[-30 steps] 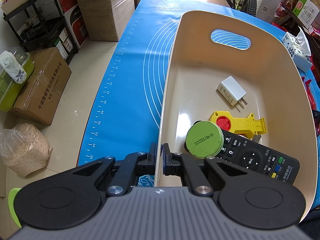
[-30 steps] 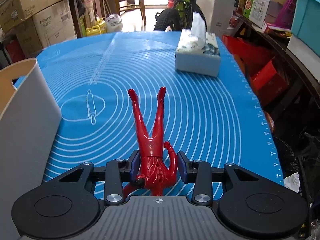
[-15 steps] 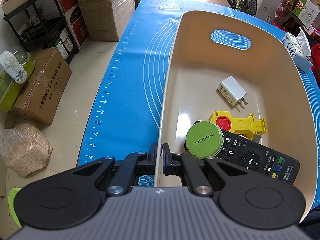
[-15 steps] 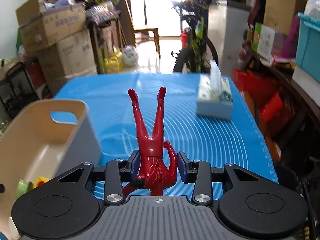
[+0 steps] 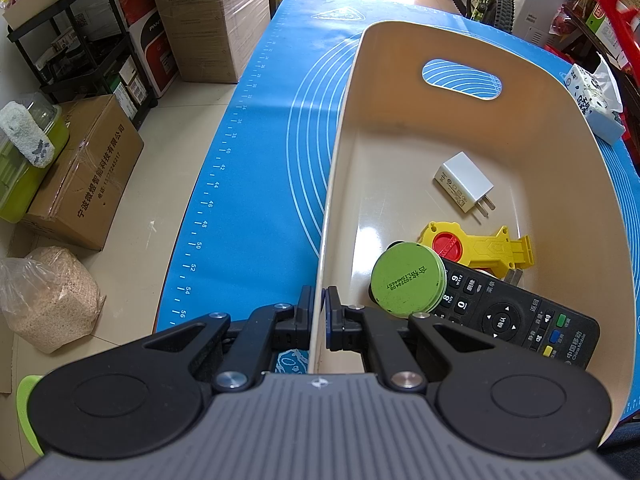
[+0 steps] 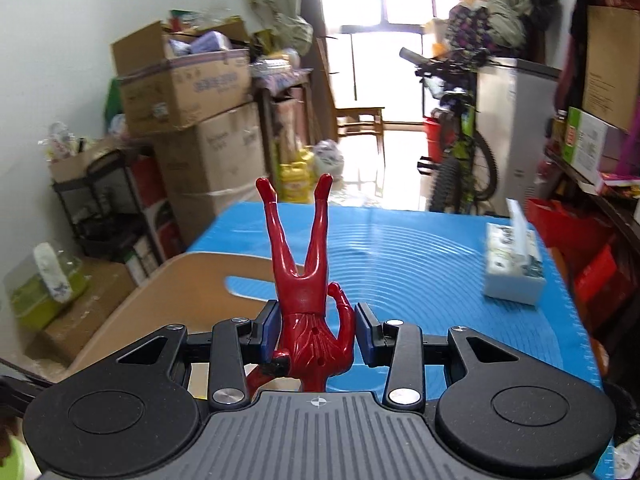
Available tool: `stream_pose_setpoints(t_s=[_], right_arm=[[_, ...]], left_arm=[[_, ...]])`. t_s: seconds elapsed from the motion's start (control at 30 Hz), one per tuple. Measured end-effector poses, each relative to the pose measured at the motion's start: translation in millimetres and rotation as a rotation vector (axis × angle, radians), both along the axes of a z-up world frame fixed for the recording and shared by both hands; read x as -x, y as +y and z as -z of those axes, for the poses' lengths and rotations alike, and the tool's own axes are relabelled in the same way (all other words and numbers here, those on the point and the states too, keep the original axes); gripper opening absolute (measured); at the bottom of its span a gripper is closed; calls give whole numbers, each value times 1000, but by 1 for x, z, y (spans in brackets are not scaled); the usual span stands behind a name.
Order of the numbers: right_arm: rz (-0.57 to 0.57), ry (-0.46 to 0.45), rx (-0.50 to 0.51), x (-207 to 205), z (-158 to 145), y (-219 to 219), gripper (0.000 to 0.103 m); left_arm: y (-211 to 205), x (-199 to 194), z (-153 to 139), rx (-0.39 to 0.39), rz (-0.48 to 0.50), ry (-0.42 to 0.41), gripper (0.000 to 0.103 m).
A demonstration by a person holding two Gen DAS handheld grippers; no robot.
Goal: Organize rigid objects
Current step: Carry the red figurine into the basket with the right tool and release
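Observation:
A cream plastic bin (image 5: 400, 144) stands on the blue mat (image 5: 248, 184). My left gripper (image 5: 319, 316) is shut on the bin's near left wall. Inside lie a white charger plug (image 5: 464, 187), a yellow toy with a red disc (image 5: 476, 246), a green round tin (image 5: 408, 279) and a black remote (image 5: 516, 316). In the right wrist view my right gripper (image 6: 316, 332) is shut on a red toy figure (image 6: 308, 292), legs pointing away, held in the air above the mat (image 6: 420, 256). The bin (image 6: 176, 284) shows low at the left.
A tissue box (image 6: 514, 268) stands on the mat's right side, also seen as the tissue box (image 5: 596, 100). Cardboard boxes (image 5: 208, 12), a black rack (image 5: 76, 40), a sack of grain (image 5: 48, 300) and a bicycle (image 6: 456, 152) surround the table.
My right gripper has risen and tilted up with the red figure, swinging left so the bin comes into its view. The left gripper and the bin's contents have not moved.

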State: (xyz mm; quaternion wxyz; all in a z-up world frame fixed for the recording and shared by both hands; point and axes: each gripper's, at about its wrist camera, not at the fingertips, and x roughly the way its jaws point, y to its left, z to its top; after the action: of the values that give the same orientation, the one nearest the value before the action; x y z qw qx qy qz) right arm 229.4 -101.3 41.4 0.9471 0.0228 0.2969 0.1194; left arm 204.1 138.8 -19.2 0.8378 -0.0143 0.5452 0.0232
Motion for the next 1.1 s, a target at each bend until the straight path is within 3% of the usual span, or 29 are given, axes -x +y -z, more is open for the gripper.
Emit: stream_pose_setpoints(t_s=[0.5, 0.9, 1.1], right_arm=[[-190, 93, 64, 14, 25, 92, 46], [-257, 216, 173, 15, 59, 124, 46], [-266, 237, 176, 13, 62, 125, 48]], left_arm=[[0, 0, 0, 0, 0, 0, 7], [0, 0, 0, 0, 0, 0, 7], [1, -1, -1, -6, 1, 1, 7]])
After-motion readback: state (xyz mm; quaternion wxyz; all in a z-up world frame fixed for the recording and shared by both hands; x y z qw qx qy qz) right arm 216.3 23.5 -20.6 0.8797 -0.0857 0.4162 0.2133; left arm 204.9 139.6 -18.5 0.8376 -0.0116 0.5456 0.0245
